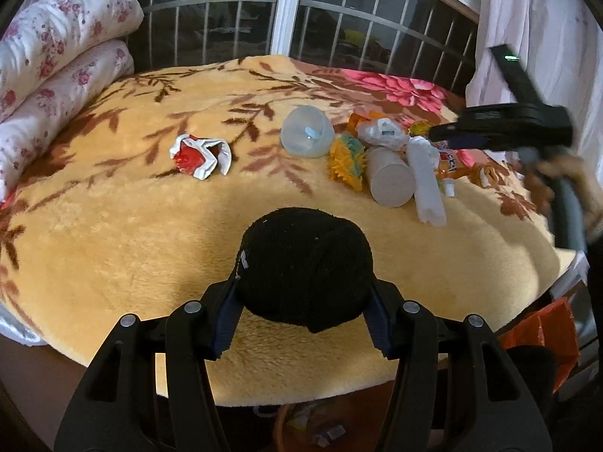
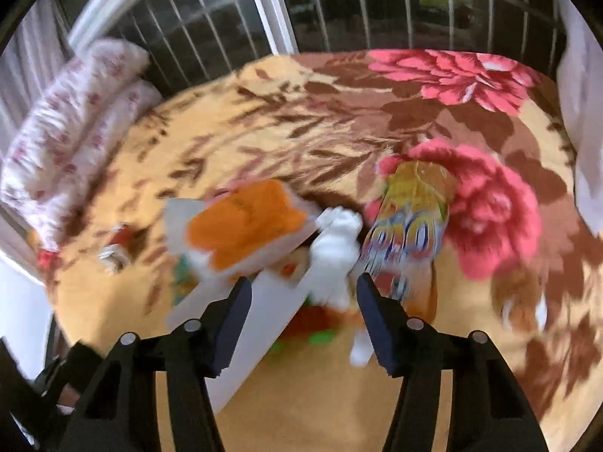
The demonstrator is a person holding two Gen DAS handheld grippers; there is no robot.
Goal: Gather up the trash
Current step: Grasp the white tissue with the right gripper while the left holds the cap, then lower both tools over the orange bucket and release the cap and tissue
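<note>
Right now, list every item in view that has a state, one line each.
Left gripper: shut on black sock ball.
Right gripper: open, over the trash pile.
Clear plastic bowl: tipped on its side.
Paper cup: lying on its side.
Red-and-white wrapper: crumpled, apart from the pile.
White tissue: crumpled.
Blanket: spread flat.

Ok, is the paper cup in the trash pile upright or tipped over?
Tipped over. The paper cup lies on its side on the blanket, flat round end facing the left wrist camera.
</note>
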